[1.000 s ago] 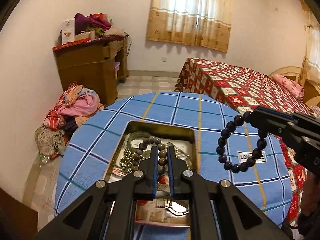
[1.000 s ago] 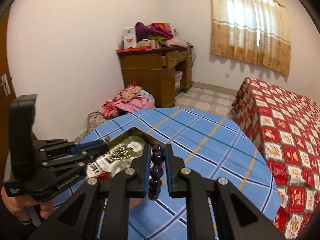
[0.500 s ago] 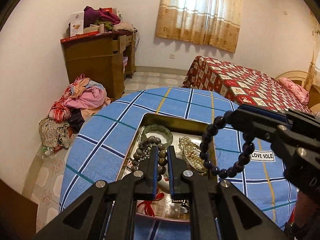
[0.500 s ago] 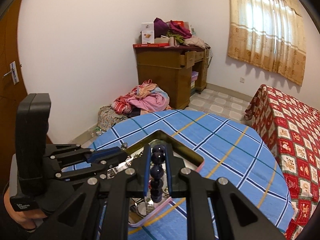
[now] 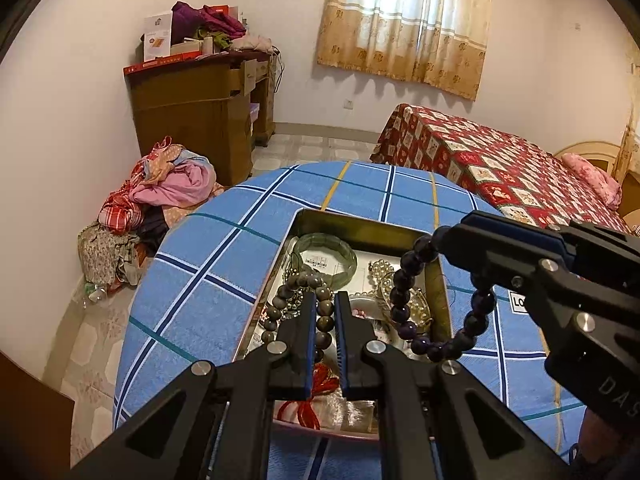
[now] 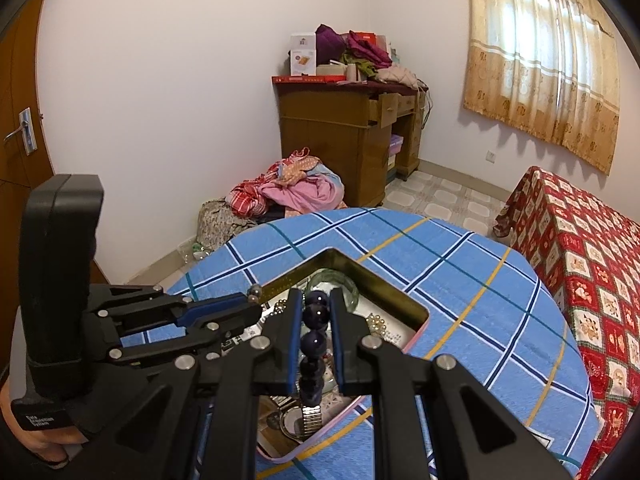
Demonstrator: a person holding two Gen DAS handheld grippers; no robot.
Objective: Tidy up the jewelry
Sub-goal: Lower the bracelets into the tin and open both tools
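Both grippers have come over the tin [image 5: 362, 222]; right gripper [image 6: 316, 312] clamps the dark bracelet [image 5: 404, 296], left gripper [image 5: 324, 310] clamps the grey bracelet [image 5: 280, 296], seemingly lifted. Next: lower, release into tin below.

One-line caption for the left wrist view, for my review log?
Left claw pinches a grey-brown bead bracelet while the right claw dangles a dark purple one over the open jewelry tin.

The near end of the jewelry tin [image 5: 362, 222] is hidden behind the left gripper [image 5: 324, 312]. The white label [image 5: 518, 302] on the desk cloth [image 5: 208, 292] reads only "LO", the rest covered by the right gripper [image 5: 452, 236]. The bed [image 6: 592, 256] runs off the frame's right edge.
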